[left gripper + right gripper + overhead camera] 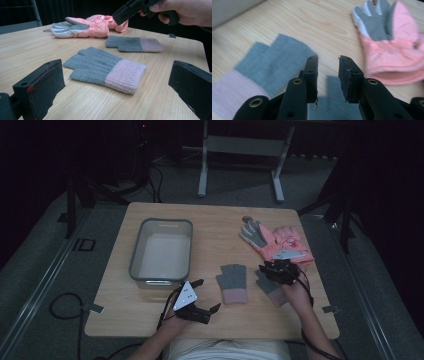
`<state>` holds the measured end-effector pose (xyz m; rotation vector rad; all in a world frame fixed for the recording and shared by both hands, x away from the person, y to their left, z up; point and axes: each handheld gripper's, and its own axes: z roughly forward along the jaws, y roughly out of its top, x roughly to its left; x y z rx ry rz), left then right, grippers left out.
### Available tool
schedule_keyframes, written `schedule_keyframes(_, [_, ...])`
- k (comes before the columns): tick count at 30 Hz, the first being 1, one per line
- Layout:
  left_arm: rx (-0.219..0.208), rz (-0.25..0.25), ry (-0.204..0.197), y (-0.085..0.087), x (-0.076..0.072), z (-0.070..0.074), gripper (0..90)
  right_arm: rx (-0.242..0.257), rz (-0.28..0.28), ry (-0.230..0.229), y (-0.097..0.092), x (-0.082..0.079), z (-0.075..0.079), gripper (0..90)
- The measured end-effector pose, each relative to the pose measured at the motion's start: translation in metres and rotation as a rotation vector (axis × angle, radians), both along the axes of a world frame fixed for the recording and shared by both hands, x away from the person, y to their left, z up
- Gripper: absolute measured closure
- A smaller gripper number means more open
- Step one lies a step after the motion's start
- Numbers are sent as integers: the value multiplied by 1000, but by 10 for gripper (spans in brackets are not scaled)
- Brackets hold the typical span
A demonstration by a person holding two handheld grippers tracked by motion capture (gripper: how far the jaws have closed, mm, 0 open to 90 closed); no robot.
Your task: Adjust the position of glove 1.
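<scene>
Two grey knit gloves with pink cuffs lie flat near the table's front. One glove rests just right of my left gripper, whose jaws stand wide open and empty on either side of it in the left gripper view. The other grey glove lies under my right gripper, which hovers above it with its jaws apart and nothing between them. A pair of pink and grey padded gloves lies beyond, at the back right.
A grey plastic bin, empty, stands on the left half of the wooden table. A small round object sits behind the pink gloves. Metal table legs stand on the floor beyond the far edge.
</scene>
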<state>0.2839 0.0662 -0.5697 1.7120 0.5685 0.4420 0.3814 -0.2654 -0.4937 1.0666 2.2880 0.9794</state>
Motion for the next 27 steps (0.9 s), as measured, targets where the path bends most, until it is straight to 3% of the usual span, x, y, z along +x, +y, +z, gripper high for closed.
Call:
schedule_keyframes(5, [-1, 4, -2, 0, 0, 0, 0, -22, 35, 2, -20, 1, 3, 687])
schedule_keyframes(9, [-3, 6, -2, 0, 0, 0, 0, -34, 50, 27, -37, 1, -7, 679])
schedule_keyframes(20, [-3, 3, -2, 0, 0, 0, 0, -93, 89, 85, -46, 5, -46, 654])
schedule_keyframes(27, [-3, 6, -4, 0, -1, 0, 0, -67, 91, 115, -49, 8, -51, 689])
